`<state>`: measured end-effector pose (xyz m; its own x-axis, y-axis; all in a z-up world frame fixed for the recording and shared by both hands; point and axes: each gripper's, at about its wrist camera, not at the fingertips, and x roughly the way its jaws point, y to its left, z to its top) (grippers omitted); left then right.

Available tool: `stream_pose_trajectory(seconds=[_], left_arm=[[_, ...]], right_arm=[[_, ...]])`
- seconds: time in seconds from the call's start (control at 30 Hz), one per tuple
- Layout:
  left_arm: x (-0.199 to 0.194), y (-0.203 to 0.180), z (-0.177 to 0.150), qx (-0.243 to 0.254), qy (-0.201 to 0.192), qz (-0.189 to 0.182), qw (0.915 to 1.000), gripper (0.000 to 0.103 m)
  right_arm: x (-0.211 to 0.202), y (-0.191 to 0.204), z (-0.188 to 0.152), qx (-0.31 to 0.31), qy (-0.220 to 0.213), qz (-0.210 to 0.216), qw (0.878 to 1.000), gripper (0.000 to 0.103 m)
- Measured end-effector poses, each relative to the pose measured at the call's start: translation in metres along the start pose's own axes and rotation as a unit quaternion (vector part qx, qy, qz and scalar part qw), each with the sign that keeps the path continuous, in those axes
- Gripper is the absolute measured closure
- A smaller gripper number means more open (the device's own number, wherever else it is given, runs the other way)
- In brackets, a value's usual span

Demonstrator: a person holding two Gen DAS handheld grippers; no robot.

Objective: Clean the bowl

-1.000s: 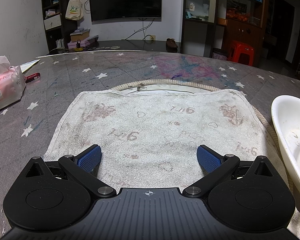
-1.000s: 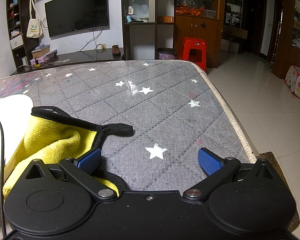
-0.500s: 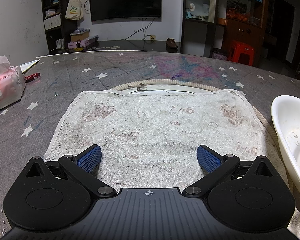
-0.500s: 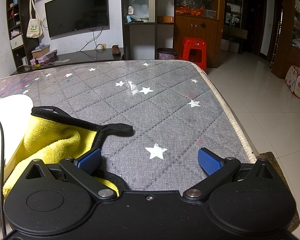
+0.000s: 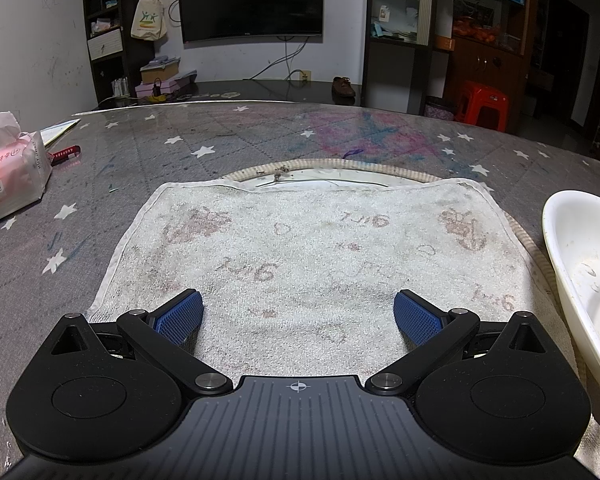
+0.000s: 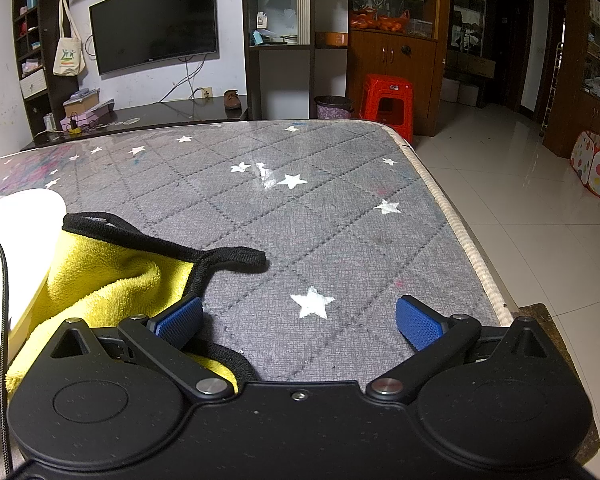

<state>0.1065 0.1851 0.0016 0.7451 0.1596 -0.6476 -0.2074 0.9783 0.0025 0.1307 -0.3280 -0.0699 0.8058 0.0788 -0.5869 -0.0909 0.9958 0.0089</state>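
Two sets of fingers stand wide and empty. The white bowl [image 5: 584, 280] sits on the tabletop [image 6: 300, 216] between them, right of the left gripper [image 5: 298, 314], left of the right gripper [image 6: 300, 320]; the yellow cloth [image 6: 100, 280], touching the bowl, lies nearest the right fingers [image 6: 180, 318].

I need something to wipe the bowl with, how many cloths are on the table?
2: a stained white towel spread before the left gripper, and a yellow cloth beside the bowl.
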Motion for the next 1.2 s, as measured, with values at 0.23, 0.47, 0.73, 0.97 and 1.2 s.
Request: stream_pose_trajectory(seconds=[0.23, 0.47, 0.73, 0.97, 1.2], left_arm=[[0.0001, 0.0001, 0.0003, 0.000, 0.000, 0.000, 1.0000, 0.000], [-0.0007, 0.0000, -0.0013, 0.000, 0.000, 0.000, 1.0000, 0.000], [0.0003, 0.0002, 0.0006, 0.000, 0.000, 0.000, 1.0000, 0.000], [0.0002, 0.0001, 0.0003, 0.000, 0.000, 0.000, 1.0000, 0.000], [0.0005, 0.0002, 0.0009, 0.000, 0.000, 0.000, 1.0000, 0.000]], right_arm=[[-0.0001, -0.0006, 0.0000, 0.000, 0.000, 0.000, 1.000, 0.000], [-0.0002, -0.0004, 0.0000, 0.000, 0.000, 0.000, 1.000, 0.000], [-0.0002, -0.0004, 0.0000, 0.000, 0.000, 0.000, 1.000, 0.000], [-0.0002, -0.0003, 0.0000, 0.000, 0.000, 0.000, 1.000, 0.000], [-0.0002, 0.0000, -0.0001, 0.000, 0.000, 0.000, 1.000, 0.000]])
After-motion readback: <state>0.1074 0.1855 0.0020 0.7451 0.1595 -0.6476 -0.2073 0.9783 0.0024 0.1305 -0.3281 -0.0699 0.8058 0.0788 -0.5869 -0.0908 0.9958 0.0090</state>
